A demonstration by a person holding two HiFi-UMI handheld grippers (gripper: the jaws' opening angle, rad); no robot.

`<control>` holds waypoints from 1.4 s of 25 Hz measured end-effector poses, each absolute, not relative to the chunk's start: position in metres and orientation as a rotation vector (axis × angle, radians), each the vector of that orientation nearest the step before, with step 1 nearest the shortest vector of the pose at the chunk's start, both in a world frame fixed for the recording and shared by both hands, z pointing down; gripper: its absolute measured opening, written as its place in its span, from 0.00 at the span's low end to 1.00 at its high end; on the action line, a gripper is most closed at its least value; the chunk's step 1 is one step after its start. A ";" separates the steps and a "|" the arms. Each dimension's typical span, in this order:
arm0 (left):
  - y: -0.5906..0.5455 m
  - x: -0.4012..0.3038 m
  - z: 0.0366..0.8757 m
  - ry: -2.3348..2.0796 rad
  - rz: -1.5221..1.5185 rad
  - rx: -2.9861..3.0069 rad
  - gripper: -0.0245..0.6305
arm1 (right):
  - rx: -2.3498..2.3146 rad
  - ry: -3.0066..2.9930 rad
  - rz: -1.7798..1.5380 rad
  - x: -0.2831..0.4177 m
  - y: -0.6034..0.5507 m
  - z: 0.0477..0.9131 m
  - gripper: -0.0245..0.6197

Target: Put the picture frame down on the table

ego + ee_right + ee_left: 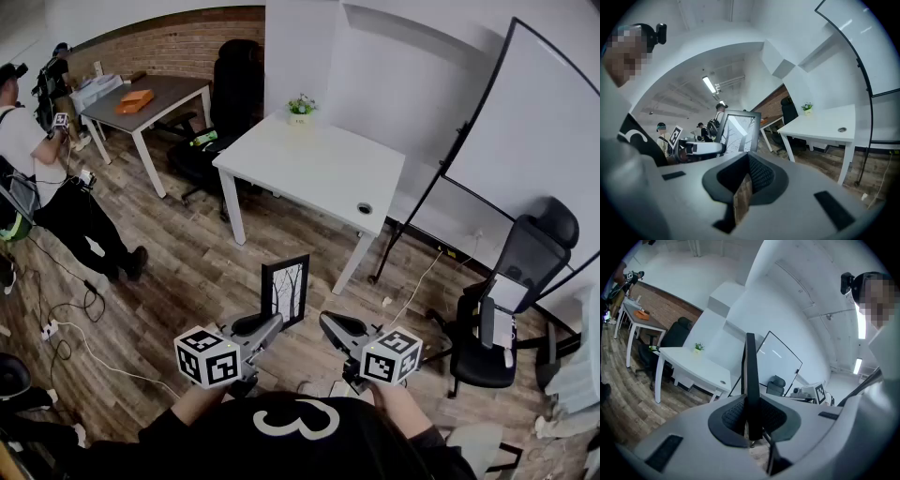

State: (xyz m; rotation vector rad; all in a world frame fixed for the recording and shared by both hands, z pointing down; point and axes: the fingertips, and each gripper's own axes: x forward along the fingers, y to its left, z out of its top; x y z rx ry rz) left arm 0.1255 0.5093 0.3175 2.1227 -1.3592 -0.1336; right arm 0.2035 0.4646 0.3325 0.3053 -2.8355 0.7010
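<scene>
Plainly the picture frame is not yet set down: the left gripper's jaws clamp it upright, well short of the white counter, while the right gripper's jaws stand apart, empty.

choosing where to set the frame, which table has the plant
The white table, with the potted plant at its far edge. The darker table by the brick wall holds an orange object.

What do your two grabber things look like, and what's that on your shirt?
The left gripper and right gripper are grey, with dark ridged pads inside the jaws. Each carries a white cube printed with black square markers. The shirt is black with a white 3.
</scene>
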 end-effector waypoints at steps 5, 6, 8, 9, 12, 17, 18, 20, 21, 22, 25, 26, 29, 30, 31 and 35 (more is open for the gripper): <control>0.485 0.128 0.307 -1.366 -0.161 2.174 0.13 | 0.286 -2.876 0.637 0.199 0.443 0.321 0.07; 0.485 0.129 0.307 -1.364 -0.164 2.175 0.13 | 0.286 -2.880 0.638 0.201 0.442 0.320 0.07; 0.485 0.131 0.307 -1.359 -0.175 2.164 0.13 | 0.295 -2.881 0.632 0.204 0.440 0.319 0.07; 0.485 0.132 0.306 -1.358 -0.181 2.158 0.13 | 0.302 -2.880 0.619 0.206 0.439 0.319 0.07; 0.484 0.135 0.304 -1.372 -0.181 2.151 0.13 | 0.311 -2.878 0.594 0.212 0.436 0.318 0.07; 0.478 0.144 0.300 -1.396 -0.175 2.149 0.13 | 0.296 -2.900 0.653 0.222 0.426 0.313 0.07; 0.475 0.146 0.299 -1.398 -0.173 2.149 0.13 | 0.299 -2.903 0.652 0.224 0.423 0.312 0.07; 0.470 0.150 0.298 -1.403 -0.167 2.149 0.13 | 0.294 -2.913 0.668 0.228 0.416 0.311 0.07; 0.466 0.153 0.298 -1.405 -0.164 2.149 0.13 | 0.287 -2.919 0.680 0.230 0.413 0.310 0.08; 0.463 0.155 0.297 -1.407 -0.162 2.149 0.13 | 0.281 -2.925 0.690 0.233 0.409 0.309 0.08; 0.451 0.166 0.296 -1.414 -0.157 2.154 0.13 | 0.264 -2.938 0.700 0.242 0.398 0.306 0.08; 0.447 0.170 0.295 -1.417 -0.156 2.158 0.13 | 0.261 -2.942 0.699 0.246 0.394 0.306 0.08; 0.434 0.181 0.293 -1.423 -0.158 2.173 0.13 | 0.253 -2.959 0.690 0.256 0.382 0.302 0.08; 0.429 0.185 0.292 -1.426 -0.161 2.178 0.13 | 0.252 -2.965 0.681 0.260 0.376 0.301 0.08; 0.423 0.189 0.291 -1.429 -0.164 2.184 0.13 | 0.253 -2.969 0.670 0.264 0.371 0.299 0.08; 0.409 0.204 0.288 -1.436 -0.178 2.200 0.13 | 0.242 -2.984 0.642 0.277 0.357 0.296 0.08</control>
